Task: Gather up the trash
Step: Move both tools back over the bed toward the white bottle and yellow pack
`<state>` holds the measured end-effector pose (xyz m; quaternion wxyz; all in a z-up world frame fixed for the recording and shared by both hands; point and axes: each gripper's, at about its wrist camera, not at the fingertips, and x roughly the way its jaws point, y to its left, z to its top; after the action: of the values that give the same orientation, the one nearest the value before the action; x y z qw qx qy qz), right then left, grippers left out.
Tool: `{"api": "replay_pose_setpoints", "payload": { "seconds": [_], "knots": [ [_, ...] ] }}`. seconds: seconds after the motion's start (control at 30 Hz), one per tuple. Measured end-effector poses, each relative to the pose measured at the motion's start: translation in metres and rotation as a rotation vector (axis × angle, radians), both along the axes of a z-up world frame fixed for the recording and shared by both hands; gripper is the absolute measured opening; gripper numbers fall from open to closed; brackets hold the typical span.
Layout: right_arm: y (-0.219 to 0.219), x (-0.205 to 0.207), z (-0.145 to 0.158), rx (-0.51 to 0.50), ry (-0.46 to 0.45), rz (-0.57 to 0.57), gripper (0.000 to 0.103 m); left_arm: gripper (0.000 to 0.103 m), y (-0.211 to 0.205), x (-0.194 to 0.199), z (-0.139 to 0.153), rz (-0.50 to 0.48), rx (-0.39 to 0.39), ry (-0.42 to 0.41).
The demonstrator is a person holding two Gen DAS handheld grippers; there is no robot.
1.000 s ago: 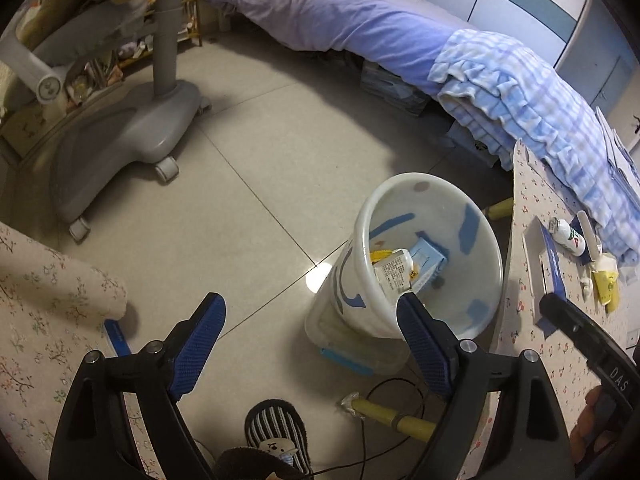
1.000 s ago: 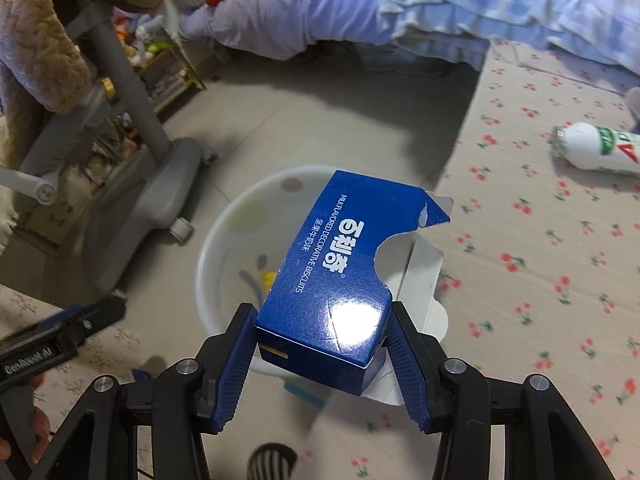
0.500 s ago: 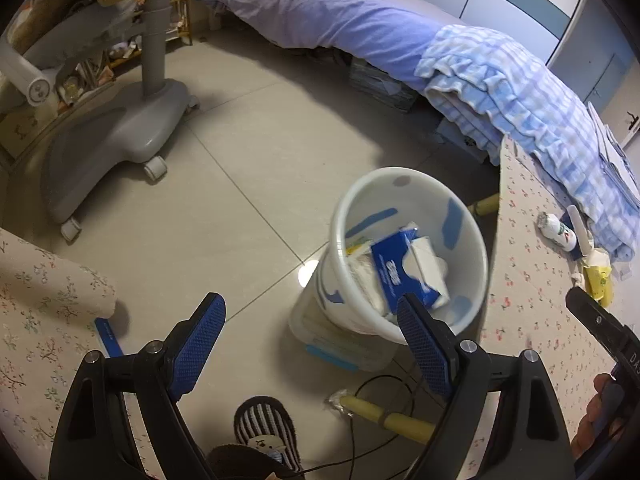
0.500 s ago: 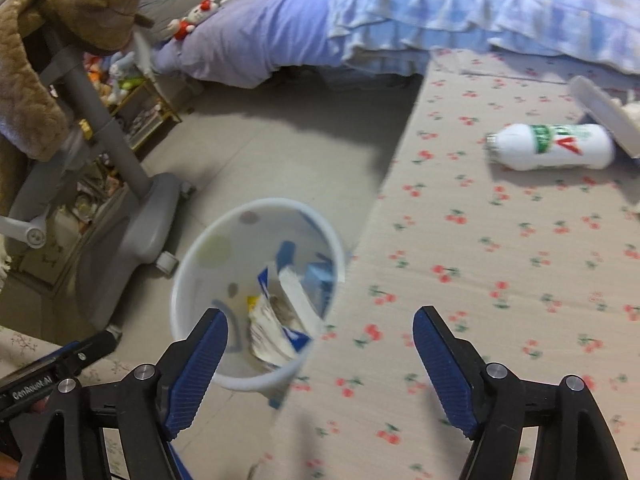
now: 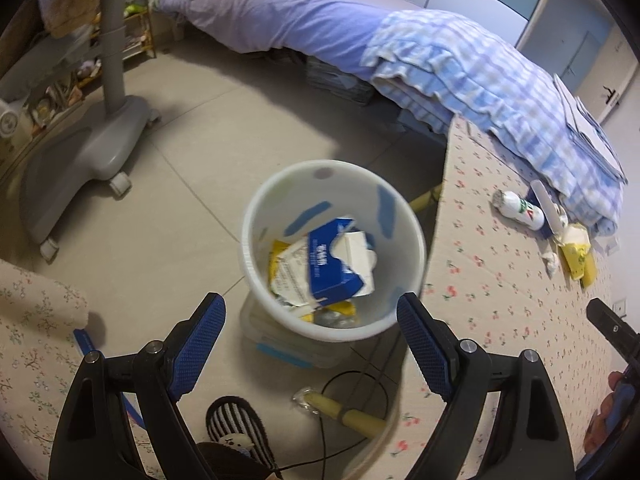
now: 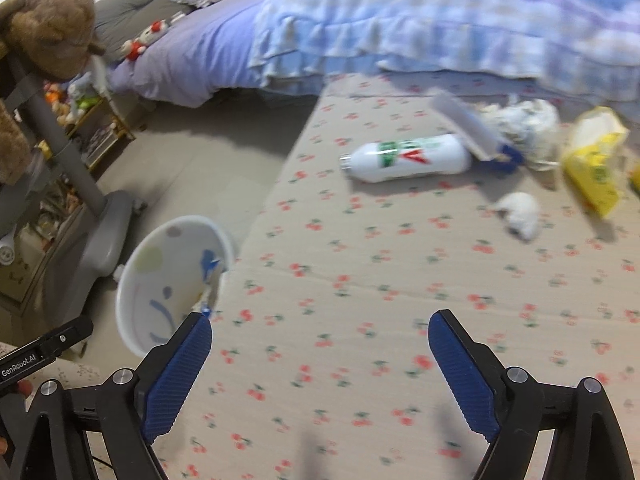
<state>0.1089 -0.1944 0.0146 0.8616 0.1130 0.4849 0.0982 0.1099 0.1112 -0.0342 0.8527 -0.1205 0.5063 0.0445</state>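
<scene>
A white bin (image 5: 256, 216) stands on the floor beside the cherry-print table (image 5: 500, 292); it also shows in the right wrist view (image 6: 132, 308). Inside lies a blue biscuit box (image 5: 328, 268) on yellow and white wrappers. My left gripper (image 5: 310, 318) is open and empty above the bin's near rim. My right gripper (image 6: 320, 340) is open and empty over the table (image 6: 360, 280). On the table's far side lie a white bottle (image 6: 408, 158), a blue-and-white box (image 6: 476, 136), crumpled tissue (image 6: 524, 120), a small white wad (image 6: 520, 214) and a yellow packet (image 6: 596, 164).
A bed with purple sheet and blue checked blanket (image 5: 460, 72) runs behind the table. A grey chair base on casters (image 5: 80, 160) stands left of the bin. A striped slipper (image 5: 236, 428), a cable and a yellow table leg (image 5: 348, 416) lie near the bin's base.
My right gripper opened and dropped the blue biscuit box into the bin, then swung right over the table. My left gripper stayed open while its view shifted toward the bin.
</scene>
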Motion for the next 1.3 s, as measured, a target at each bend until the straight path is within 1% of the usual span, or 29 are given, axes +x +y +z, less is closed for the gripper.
{"api": "replay_pose_setpoints", "payload": {
  "seconds": [0.27,0.37,0.8,0.97,1.1,1.2,1.3],
  "knots": [
    [-0.052,-0.011,0.01,-0.027,-0.005,-0.063,0.093,0.089,-0.041,0.008,0.001,-0.057,0.016,0.002],
    [-0.072,-0.014,0.011,-0.043,-0.001,-0.084,0.096,0.089,-0.054,0.011,0.002,-0.074,0.018,0.001],
    [-0.14,-0.021,0.005,-0.092,0.016,-0.177,0.101,0.089,-0.116,0.033,0.0,-0.159,0.032,0.005],
    [-0.16,-0.019,0.001,-0.078,0.03,-0.232,0.102,0.089,-0.142,0.049,0.0,-0.186,0.013,0.007],
    [-0.176,-0.012,-0.003,-0.044,0.047,-0.275,0.102,0.089,-0.164,0.066,-0.003,-0.203,0.001,0.002],
    [-0.19,-0.003,-0.01,-0.019,0.065,-0.309,0.102,0.089,-0.181,0.078,-0.005,-0.22,-0.007,-0.012],
    [-0.201,0.008,-0.021,0.002,0.089,-0.34,0.103,0.089,-0.196,0.092,-0.011,-0.241,0.002,-0.021]
  ]
}}
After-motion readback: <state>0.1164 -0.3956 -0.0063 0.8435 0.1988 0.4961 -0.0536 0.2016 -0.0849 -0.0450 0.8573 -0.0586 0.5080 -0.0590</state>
